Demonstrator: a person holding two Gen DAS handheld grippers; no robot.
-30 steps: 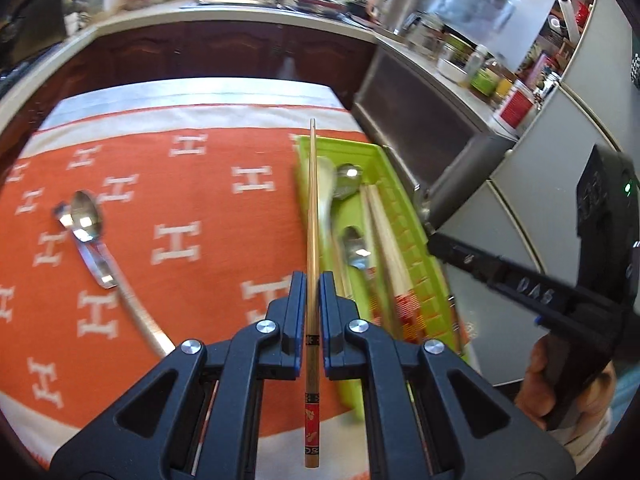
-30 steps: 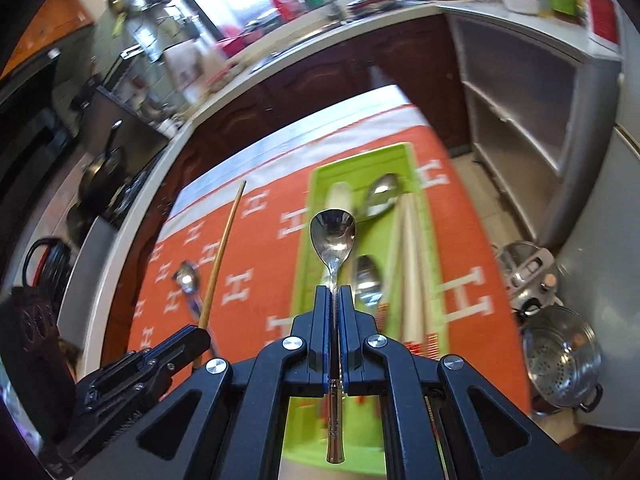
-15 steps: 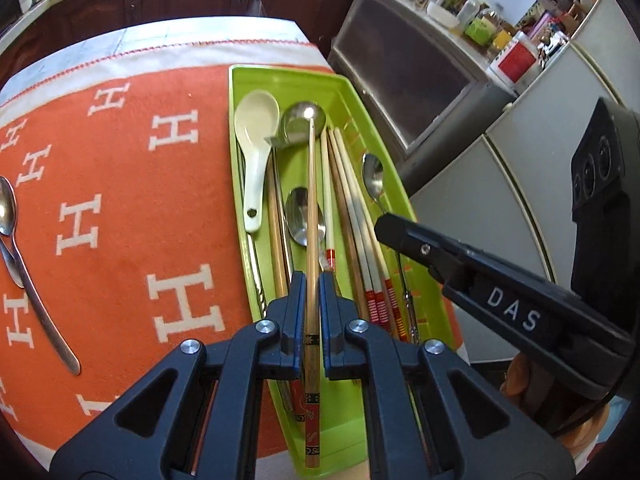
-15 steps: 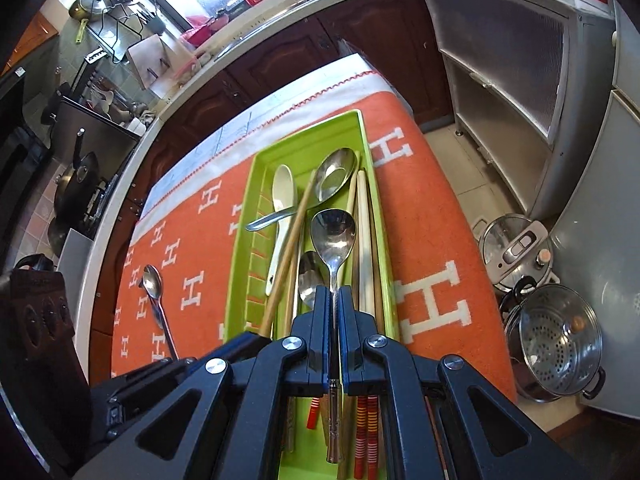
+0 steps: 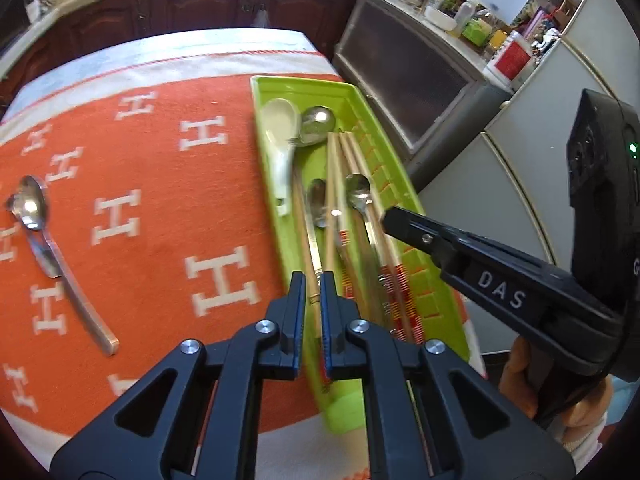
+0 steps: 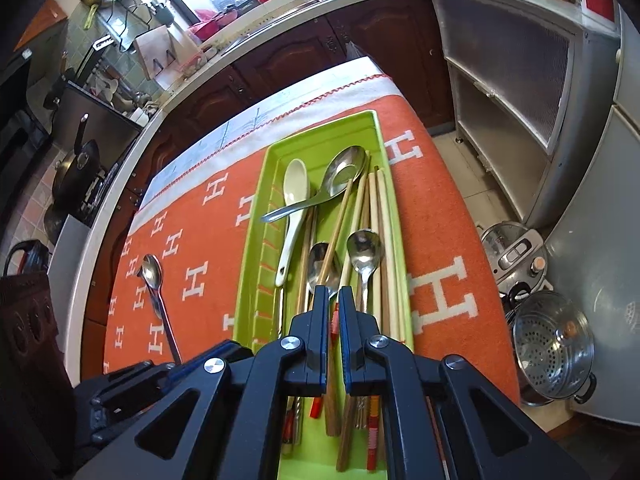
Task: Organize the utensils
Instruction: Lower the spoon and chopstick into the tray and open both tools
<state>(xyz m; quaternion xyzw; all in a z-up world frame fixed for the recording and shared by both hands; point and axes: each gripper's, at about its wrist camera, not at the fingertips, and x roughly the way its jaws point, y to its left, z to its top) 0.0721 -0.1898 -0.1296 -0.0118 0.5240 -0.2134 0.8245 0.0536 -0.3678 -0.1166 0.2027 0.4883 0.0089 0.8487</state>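
Utensils sorted lengthwise in green tray (image 6: 262, 240); left gripper (image 5: 313, 280) clamps chopstick (image 5: 303, 224); right gripper (image 6: 333, 294) closed, empty; spoon (image 5: 48, 240) left on cloth.

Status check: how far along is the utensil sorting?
Done: spoons and chopsticks lie in the green tray. In hand: apparently nothing; the left hand-held gripper and right hand-held gripper sit over the tray, jaws nearly closed, seemingly empty. Left: one metal spoon on the orange cloth.
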